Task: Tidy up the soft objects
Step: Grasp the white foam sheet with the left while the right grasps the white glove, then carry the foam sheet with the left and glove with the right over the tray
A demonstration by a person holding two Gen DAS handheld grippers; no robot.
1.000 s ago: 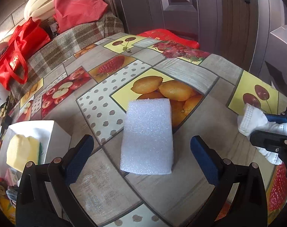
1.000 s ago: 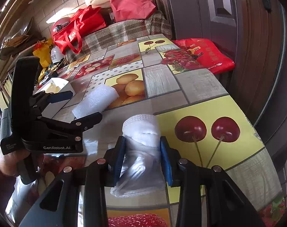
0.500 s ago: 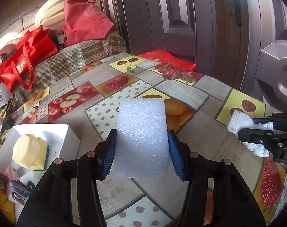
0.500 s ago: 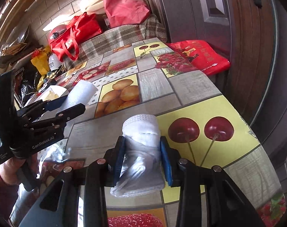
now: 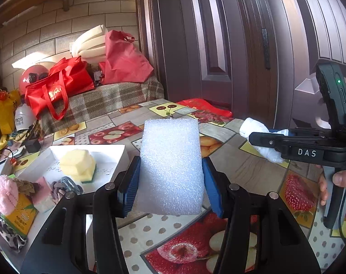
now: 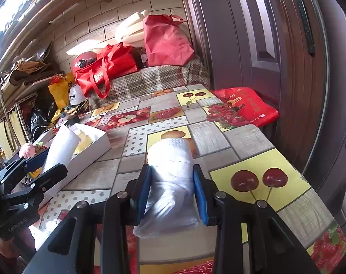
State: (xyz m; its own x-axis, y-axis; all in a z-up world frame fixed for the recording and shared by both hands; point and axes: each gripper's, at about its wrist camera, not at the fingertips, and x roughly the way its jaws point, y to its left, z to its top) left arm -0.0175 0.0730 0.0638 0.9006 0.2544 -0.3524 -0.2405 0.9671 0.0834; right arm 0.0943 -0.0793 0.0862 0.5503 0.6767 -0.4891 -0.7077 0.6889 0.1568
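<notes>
A: What does the left claw [image 5: 170,182] have between its blue pads?

B: A white foam block [image 5: 171,166], rectangular with rounded upper corners and a grainy, bubbly surface. The pads press its lower sides, and it stands upright, lifted clear of the counter [image 5: 248,166], whose oilcloth is printed with fruit. From the right wrist view the same block [image 6: 61,148] shows near the white box [image 6: 90,153], with the left claw [image 6: 45,166] around it.

A: And the right claw [image 6: 170,194]?

B: It is closed on a white rolled cloth in a clear plastic sleeve [image 6: 170,182]. The exposed end has a knitted, ribbed texture; the part nearer the camera is wrapped in crinkled film. It is held off the counter [image 6: 246,141]. In the left wrist view that bundle [image 5: 252,127] pokes out past the right claw [image 5: 259,137] on the right side.

A: What lies in the box?

B: In the white box [image 5: 118,153], on the counter to the left of the block, sits a yellow sponge with a green scrub layer [image 5: 78,165]. Close to the box's near end are a pink fluffy item [image 5: 3,194], a pale pink block [image 5: 44,197] and some grey fabric loops [image 5: 63,185]; whether they lie inside it cannot be told
</notes>
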